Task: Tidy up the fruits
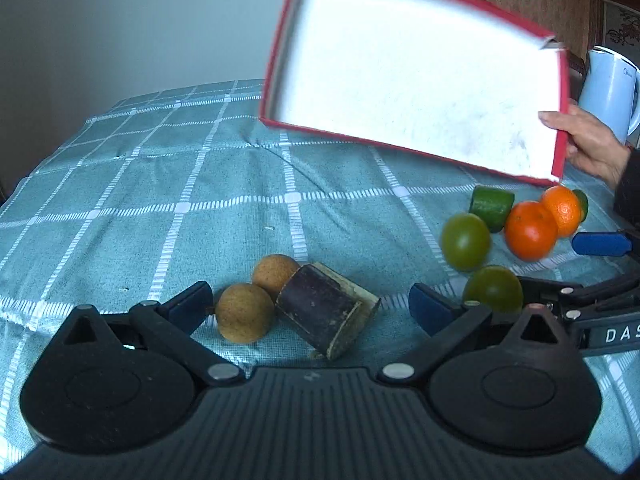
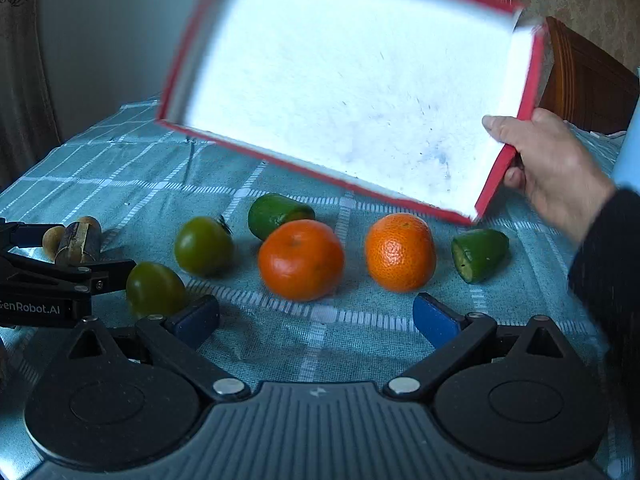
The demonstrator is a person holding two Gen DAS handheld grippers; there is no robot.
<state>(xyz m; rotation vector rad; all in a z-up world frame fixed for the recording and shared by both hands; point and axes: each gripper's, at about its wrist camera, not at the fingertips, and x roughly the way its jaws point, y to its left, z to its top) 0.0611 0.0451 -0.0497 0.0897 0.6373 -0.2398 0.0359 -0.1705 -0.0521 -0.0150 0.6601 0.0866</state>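
Note:
A bare hand (image 2: 548,168) holds a red-rimmed white tray (image 2: 348,80) tilted above the table; it also shows in the left wrist view (image 1: 420,72). On the cloth lie two oranges (image 2: 301,259) (image 2: 400,251), two green tomatoes (image 2: 203,245) (image 2: 155,289) and two green cucumber pieces (image 2: 276,212) (image 2: 480,254). My right gripper (image 2: 316,320) is open and empty in front of them. My left gripper (image 1: 312,306) is open, with two brown longans (image 1: 244,313) (image 1: 275,271) and a dark sugarcane piece (image 1: 324,312) between its fingers, not gripped.
A teal checked tablecloth (image 1: 200,184) covers the table. A pale blue kettle (image 1: 608,92) stands at the back right. A wooden chair back (image 2: 580,84) is behind the table. The other gripper (image 2: 48,280) shows at the left of the right wrist view.

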